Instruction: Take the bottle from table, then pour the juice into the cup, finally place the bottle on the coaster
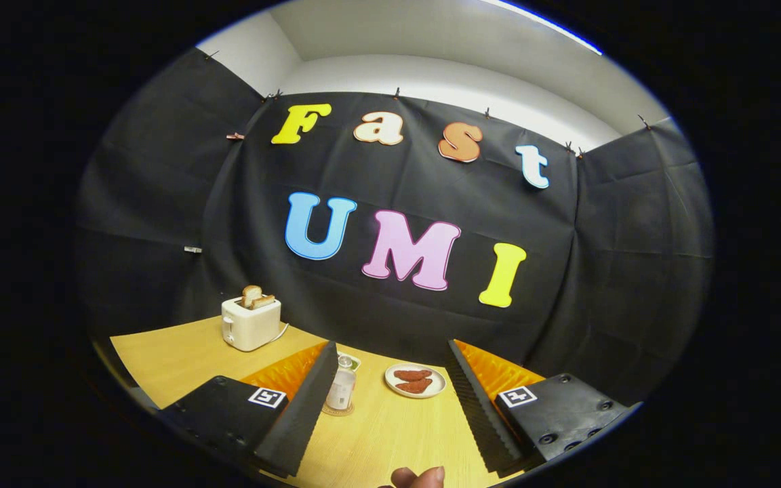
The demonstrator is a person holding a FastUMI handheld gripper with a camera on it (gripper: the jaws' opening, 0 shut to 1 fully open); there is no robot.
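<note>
Toaster (pixel 251 324): was seen at ten o'clock of the fingers, on the table (pixel 390 434), with toast (pixel 257 297) raised in its slots.
Bottle (pixel 342 384): was stood upright on the coaster (pixel 337 410), just inside the left finger (pixel 299 413), with part of the cup (pixel 352 360) seen behind it.
Gripper (pixel 390 362): was held level and spread wide, nothing clasped.
Plate (pixel 415 380): was set at twelve o'clock, with two brown pieces on it.
Fingertip (pixel 424 477): was seen at six o'clock.

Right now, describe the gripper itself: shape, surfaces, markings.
The gripper has two long wedge-shaped fingers with ribbed, sawtooth inner faces. Each sits on a blocky mount with screw heads visible on one, and each mount carries a square black-and-white fiducial tag. No cables visible.
</note>
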